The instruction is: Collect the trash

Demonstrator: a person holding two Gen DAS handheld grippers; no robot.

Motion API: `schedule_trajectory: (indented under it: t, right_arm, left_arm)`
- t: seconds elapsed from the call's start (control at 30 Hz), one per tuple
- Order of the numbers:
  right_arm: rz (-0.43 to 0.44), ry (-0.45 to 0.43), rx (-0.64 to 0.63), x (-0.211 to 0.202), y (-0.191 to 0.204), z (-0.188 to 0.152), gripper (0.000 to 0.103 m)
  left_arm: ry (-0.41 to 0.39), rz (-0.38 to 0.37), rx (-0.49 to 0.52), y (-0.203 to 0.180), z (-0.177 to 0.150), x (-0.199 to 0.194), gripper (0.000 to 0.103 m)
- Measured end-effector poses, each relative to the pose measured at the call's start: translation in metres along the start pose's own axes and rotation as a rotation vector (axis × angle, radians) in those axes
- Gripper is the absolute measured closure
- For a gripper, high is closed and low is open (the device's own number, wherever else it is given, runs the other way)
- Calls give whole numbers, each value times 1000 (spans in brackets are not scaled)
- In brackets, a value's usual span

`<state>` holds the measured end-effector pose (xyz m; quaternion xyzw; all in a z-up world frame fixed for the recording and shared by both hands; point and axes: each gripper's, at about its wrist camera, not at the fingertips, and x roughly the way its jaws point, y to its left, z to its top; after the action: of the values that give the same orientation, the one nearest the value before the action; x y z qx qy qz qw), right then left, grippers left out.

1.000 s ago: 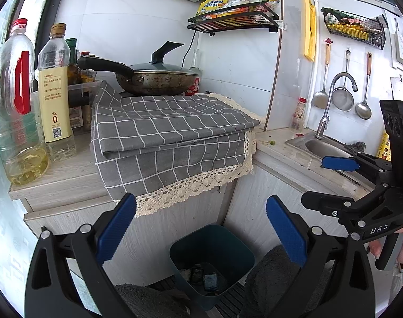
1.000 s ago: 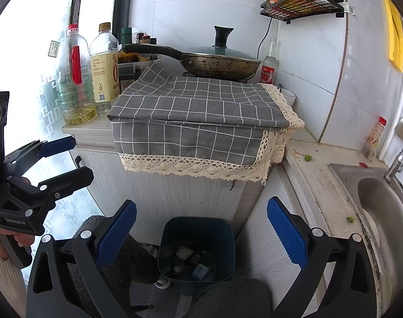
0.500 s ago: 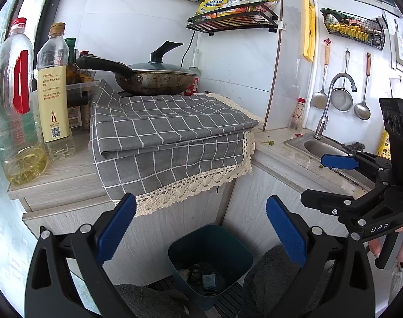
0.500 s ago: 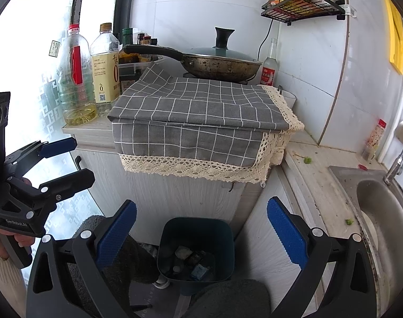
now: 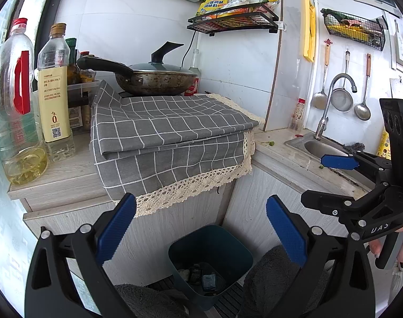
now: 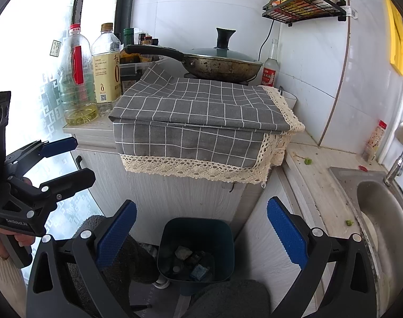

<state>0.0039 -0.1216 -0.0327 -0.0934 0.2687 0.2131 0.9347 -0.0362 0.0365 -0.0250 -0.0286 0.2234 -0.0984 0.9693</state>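
Both pairs of tongs are held wide apart and nothing is gripped: the left tongs (image 5: 200,229) and the right tongs (image 6: 201,229) each show a broad gap between the blue pads, and through that gap the dark bin (image 6: 196,249) is seen on the floor, directly below and ahead.

A few discarded pieces already lie in the bin. The trash yet to be collected is judged to be the small scraps on the tabletop (image 6: 318,185), up and to the right of the right tongs: a green scrap (image 6: 308,161) near the lace edge of the grey checked cloth (image 6: 201,116), a red scrap (image 6: 363,168) near the tap, and another green scrap (image 6: 348,222) at the rim of the sink (image 6: 381,212). From the left tongs, the first green scrap (image 5: 271,143) is seen far ahead and to the right, beyond the cloth.

These scraps are expected to be very light, soft and possibly damp, so they may be squashed or smeared rather than lifted if pressed hard. A pinch low against the tabletop, with the pad tips closed across the middle of a scrap, is judged most suitable. Because they are so small, they could easily slip out between the pads. Whether they stick to the surface cannot be told.
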Motion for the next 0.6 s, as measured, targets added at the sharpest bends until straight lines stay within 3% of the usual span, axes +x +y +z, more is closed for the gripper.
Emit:
schedule_trajectory:
  t: [0.6]
  right_arm:
    - [6, 5, -5, 1, 0, 0, 3]
  left_arm:
    - [1, 2, -2, 0, 0, -1, 3]
